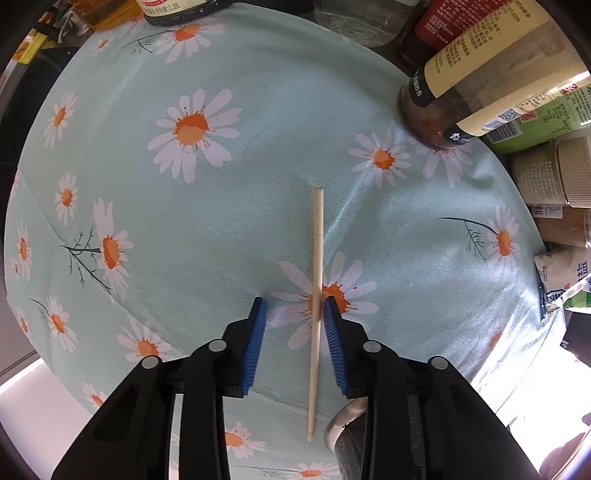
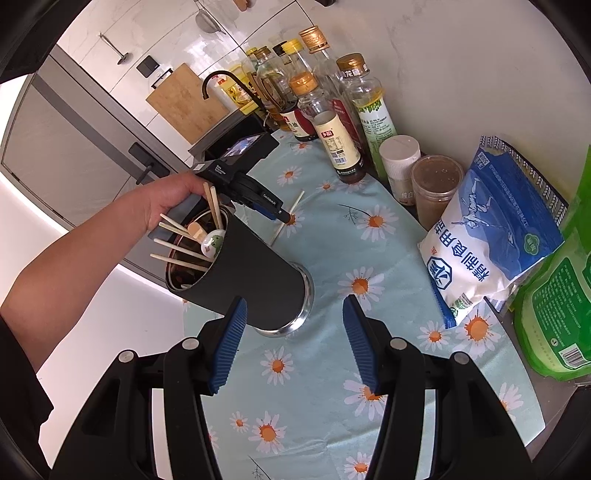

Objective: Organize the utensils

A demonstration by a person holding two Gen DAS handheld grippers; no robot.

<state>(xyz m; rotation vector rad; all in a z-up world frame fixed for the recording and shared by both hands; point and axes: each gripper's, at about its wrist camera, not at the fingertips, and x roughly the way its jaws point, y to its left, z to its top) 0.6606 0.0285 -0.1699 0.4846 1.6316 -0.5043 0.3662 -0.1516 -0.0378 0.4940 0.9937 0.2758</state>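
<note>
Left gripper [image 1: 295, 306]: pointing down at the daisy-print tablecloth [image 1: 221, 229], jaws partly open and astride a single chopstick [image 1: 317, 295]; the right-hand blue pad [image 1: 334, 332] sits right against the stick, the other pad stands clear, so no squeeze yet.
Chopstick: pale wood, lying flat on the cloth across an orange daisy; in the left wrist view its long axis runs straight away from the gripper, one end near the camera, the other out toward the jars.
Right gripper [image 2: 293, 306]: jaws about half open, nothing between them, hanging just in front of the utensil holder [image 2: 255, 280].
Utensil holder: black cylinder with a steel base, standing on the cloth, chopsticks and a small spoon sticking out.
Writing: "1.28L" on a dark bottle [image 1: 173, 9]; the blue-and-white bag [image 2: 495, 240] carries Chinese characters.
</note>
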